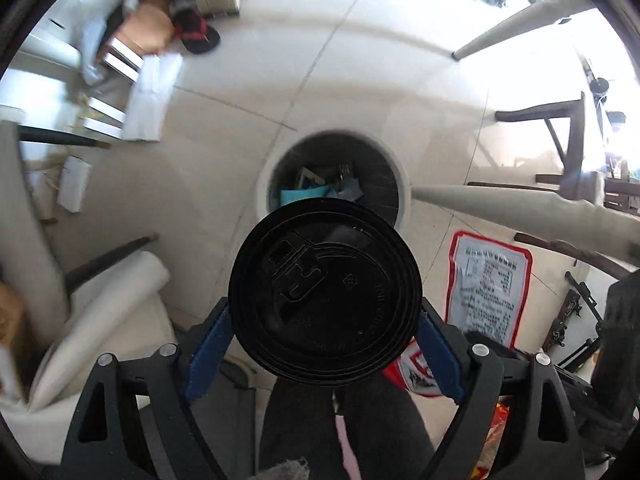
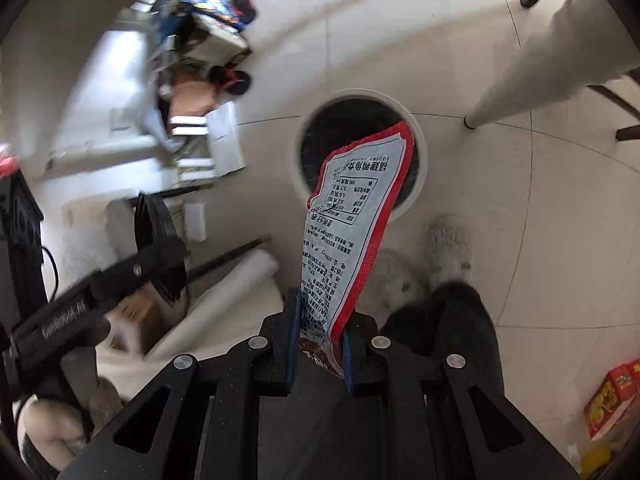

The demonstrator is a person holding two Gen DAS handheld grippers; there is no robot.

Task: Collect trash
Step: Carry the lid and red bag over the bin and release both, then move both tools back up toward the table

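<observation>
A black plastic cup lid [image 1: 325, 291] — round, ridged, with a moulded sip tab — is seen face-on in the left wrist view, above the floor [image 1: 352, 60] and overlapping the near rim of a white-rimmed trash bin [image 1: 334, 178] that already holds blue and grey scraps. The lid is gripped at its two opposite edges by the blue-padded fingers [image 1: 208, 344] of the left gripper [image 1: 325, 336], spread wide. A crumpled snack wrapper [image 2: 352, 216] — pale, printed, red-bordered — is pinched at its lower end by the right gripper [image 2: 320, 344], whose fingers [image 2: 291, 336] are drawn close together; its upper end is seen against the bin's dark opening [image 2: 362, 152]. Grey-trousered legs [image 2: 448, 328] are seen beside the bin.
</observation>
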